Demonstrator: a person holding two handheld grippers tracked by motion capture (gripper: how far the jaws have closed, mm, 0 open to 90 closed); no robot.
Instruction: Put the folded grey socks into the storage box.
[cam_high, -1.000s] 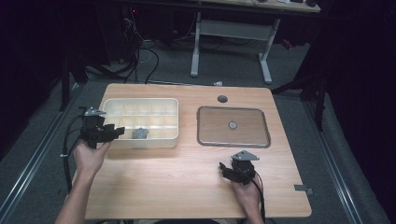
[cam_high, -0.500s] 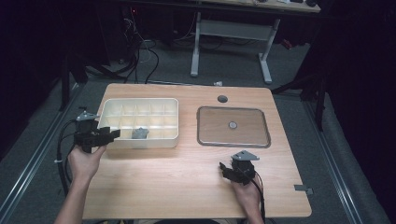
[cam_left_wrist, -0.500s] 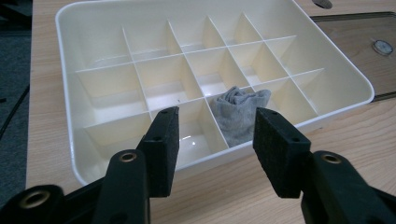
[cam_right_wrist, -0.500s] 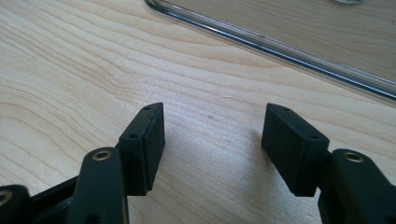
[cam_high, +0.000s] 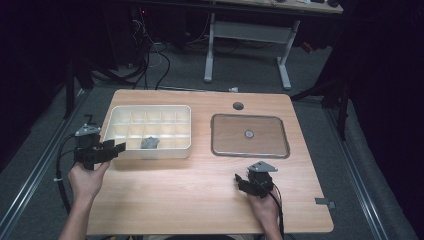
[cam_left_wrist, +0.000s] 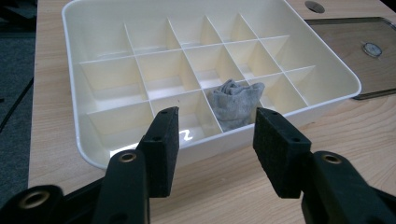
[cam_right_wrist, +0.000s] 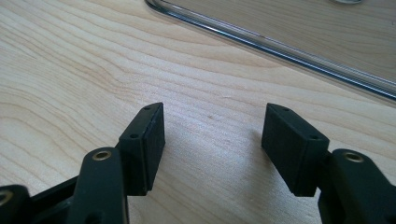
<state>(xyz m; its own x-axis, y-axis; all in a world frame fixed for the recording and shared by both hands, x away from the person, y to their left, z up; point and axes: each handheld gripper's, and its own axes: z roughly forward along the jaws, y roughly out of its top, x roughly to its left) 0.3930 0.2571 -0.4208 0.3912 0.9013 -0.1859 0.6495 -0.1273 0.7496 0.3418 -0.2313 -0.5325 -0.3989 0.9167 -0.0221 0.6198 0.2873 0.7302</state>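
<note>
The cream-coloured plastic organiser tray with a grid of small compartments (cam_high: 150, 131) is sitting on the left half of the light wooden table (cam_high: 200, 200). A crumpled grey cloth (cam_left_wrist: 235, 103) is lying in one compartment of the tray's front row, the row nearest the person, roughly midway along it. The left gripper (cam_high: 116, 149), held in the person's left hand (cam_high: 86, 181), is hovering just off the tray's front left corner with its jaws spread and nothing between them; in the left gripper view they are pointing across the tray's front wall toward the cloth. A clear rectangular lid with a metal-looking rim (cam_high: 250, 136) is lying flat to the right of the tray, apart from it. The right gripper (cam_high: 243, 181) is resting low over bare wood well to the right of the tray, just in front of the lid, jaws spread and gripping nothing.
</note>
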